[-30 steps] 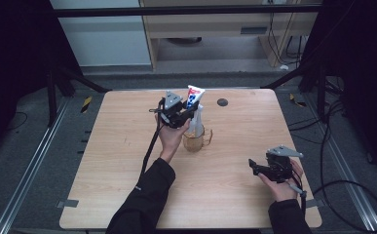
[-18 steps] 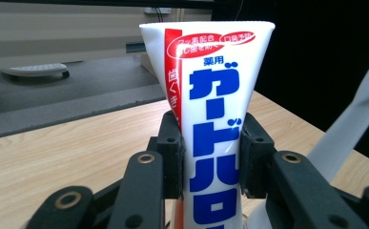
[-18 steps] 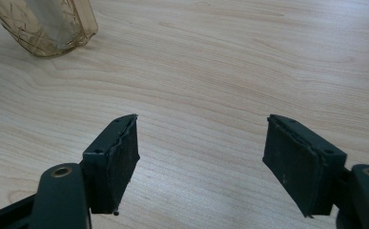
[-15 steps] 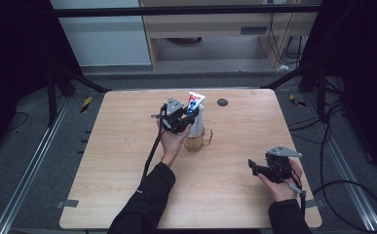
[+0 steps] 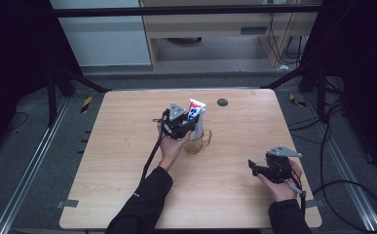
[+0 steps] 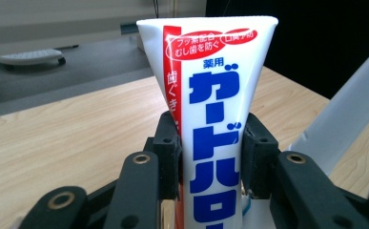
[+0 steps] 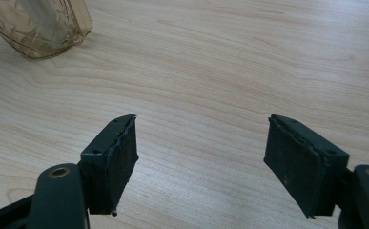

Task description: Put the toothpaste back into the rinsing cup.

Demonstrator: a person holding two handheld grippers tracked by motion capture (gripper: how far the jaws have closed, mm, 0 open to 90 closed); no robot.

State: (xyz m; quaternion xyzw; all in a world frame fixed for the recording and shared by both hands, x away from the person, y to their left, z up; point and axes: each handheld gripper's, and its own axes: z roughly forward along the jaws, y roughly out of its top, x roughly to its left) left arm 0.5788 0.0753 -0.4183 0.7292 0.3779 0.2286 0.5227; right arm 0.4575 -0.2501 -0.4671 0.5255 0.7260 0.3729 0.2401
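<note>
A white toothpaste tube with blue and red print stands upright in an amber see-through cup near the table's middle. My left gripper is shut on the tube. Both pads lie against its sides, and the jaws have just been opening a little. Beside the tube, a white slanted object leans in the same cup. My right gripper rests low at the table's right front, open, with bare wood between its pads. The cup lies off to its upper left.
A small black round disc sits on the wooden table near its far edge. The left gripper's cable trails back along the forearm. A dark floor, metal rails and a bench lie beyond the table.
My left hand has sunk a little with the toothpaste tube, so the tube stands lower in the cup. The right hand and its gripper have not moved.
</note>
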